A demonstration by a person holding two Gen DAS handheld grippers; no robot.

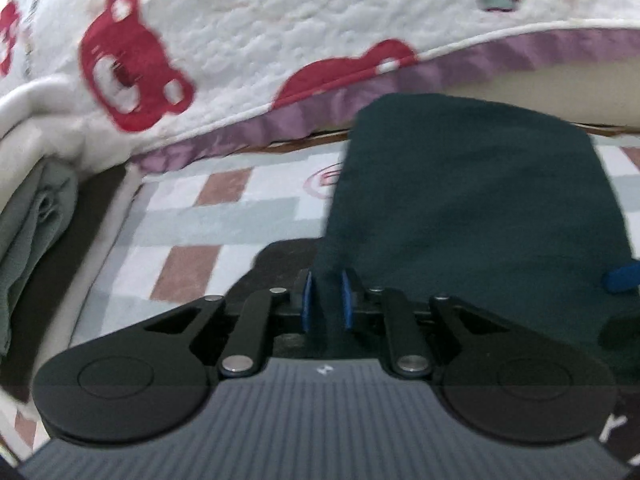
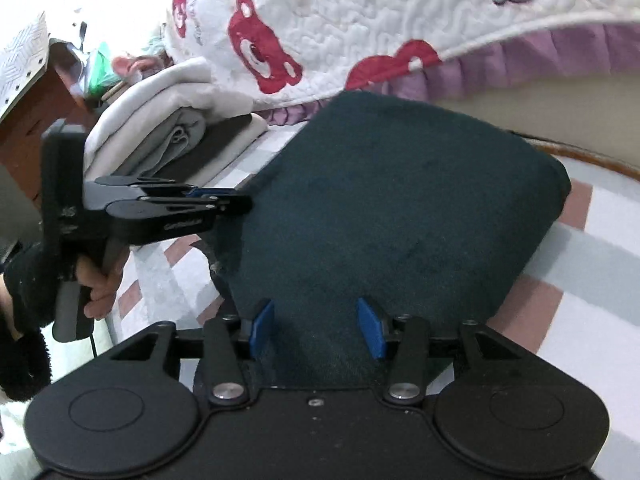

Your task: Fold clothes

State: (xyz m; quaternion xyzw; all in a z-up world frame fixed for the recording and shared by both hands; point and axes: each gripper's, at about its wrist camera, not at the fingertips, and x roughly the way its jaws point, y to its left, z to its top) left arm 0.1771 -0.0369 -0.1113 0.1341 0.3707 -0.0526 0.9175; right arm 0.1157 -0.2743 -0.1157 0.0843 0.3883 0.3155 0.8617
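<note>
A dark teal garment (image 1: pixel 460 200) (image 2: pixel 400 208), folded into a thick pad, lies on the checked mat. My left gripper (image 1: pixel 326 300) is shut on its near left edge, with cloth pinched between the blue pads. In the right wrist view the left gripper (image 2: pixel 244 200) bites the garment's left side, held by a hand (image 2: pixel 96 280) in a black fuzzy sleeve. My right gripper (image 2: pixel 317 328) is open at the near edge, its pads wide apart with the cloth lying between and under them. One of its blue fingertips (image 1: pixel 622 276) shows at the far right in the left wrist view.
A white quilt with red bears (image 1: pixel 240 40) (image 2: pixel 360 20) and a purple frill hangs behind the garment. A stack of folded grey and white clothes (image 1: pixel 32 220) (image 2: pixel 172 120) sits to the left. The checked mat (image 1: pixel 200 220) (image 2: pixel 580 280) extends on both sides. Brown furniture (image 2: pixel 32 120) stands far left.
</note>
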